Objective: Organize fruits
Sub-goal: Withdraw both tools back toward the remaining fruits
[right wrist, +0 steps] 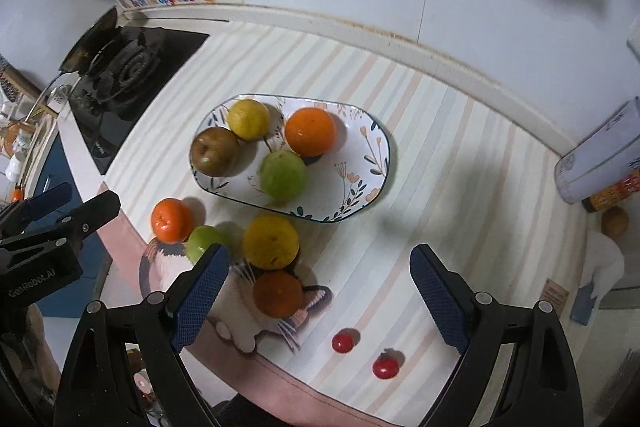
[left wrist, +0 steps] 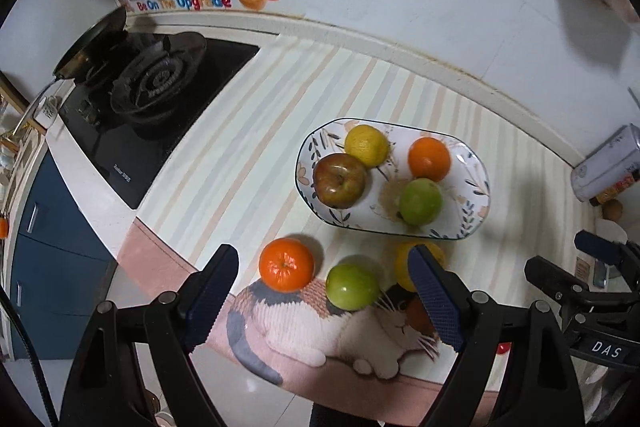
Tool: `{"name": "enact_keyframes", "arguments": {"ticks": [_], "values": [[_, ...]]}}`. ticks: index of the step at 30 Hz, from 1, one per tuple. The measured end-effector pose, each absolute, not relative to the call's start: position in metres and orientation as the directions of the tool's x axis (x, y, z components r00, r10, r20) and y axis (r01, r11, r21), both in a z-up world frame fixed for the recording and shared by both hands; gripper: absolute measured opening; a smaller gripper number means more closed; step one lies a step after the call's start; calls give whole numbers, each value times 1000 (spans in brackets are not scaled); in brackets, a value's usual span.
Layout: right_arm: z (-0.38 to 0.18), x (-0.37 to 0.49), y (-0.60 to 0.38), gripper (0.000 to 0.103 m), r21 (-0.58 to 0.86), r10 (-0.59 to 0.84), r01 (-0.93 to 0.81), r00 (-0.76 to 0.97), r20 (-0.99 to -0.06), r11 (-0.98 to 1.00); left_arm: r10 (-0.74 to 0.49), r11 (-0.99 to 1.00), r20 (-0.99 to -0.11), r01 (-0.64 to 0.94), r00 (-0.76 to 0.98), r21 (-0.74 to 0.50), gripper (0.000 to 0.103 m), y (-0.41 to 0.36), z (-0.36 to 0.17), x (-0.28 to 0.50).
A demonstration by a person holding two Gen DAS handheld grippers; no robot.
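Left tool (left wrist: 324, 291): spread, empty.
Right tool (right wrist: 320, 291): spread, empty.
Plate (right wrist: 376, 183): four fruits, crowded.
Risk: green apple (left wrist: 352, 286), tangerine (left wrist: 286, 264), possibly a lemon (right wrist: 270, 241), round; may roll off bench (right wrist: 460, 155).

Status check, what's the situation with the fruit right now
Left gripper and right gripper open, empty. Four fruits on plate; orange, green apple among those on the mat. Nothing blocking.
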State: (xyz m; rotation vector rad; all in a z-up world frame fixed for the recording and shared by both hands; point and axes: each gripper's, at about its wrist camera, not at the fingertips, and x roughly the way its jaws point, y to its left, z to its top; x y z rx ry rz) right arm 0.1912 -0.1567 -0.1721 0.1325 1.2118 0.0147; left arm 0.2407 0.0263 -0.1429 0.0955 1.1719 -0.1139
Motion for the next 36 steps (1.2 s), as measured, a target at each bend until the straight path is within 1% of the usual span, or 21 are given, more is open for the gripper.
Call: {"name": "enact_keyframes", "arguments": {"ticks": [10,16,24,29,30,31,36], "values": [[-127,148,-159,94,138,107,43,425,-899,990,-77,988,-892,152,446,-9,87,24,-103,204],[-103,133,-157,94,154,126,24,458,-880,988,-99,988,-879,154,466,-30,87,23,-89,188],[-105,133,-157,94,188,155,28,451,-879,982,-107,991,-877,125,469,-54,87,30,-87,190],[-133,147,-157,94,220,185,44,403,-897,974,-88,994,-886,94,456,-50,87,41,-100,200],[-144,151,-157,94,226,189,52,383,-904,973,-80,995,-892,86,445,-47,92,44,-106,204],[-160,156,-155,94,241,205,59,357,-911,969,-73,996,-897,80,436,-43,100,46,-113,207],[-234,173,-147,94,283,253,108,231,-939,953,-20,999,-933,30,359,-10,100,59,-158,220]]}}
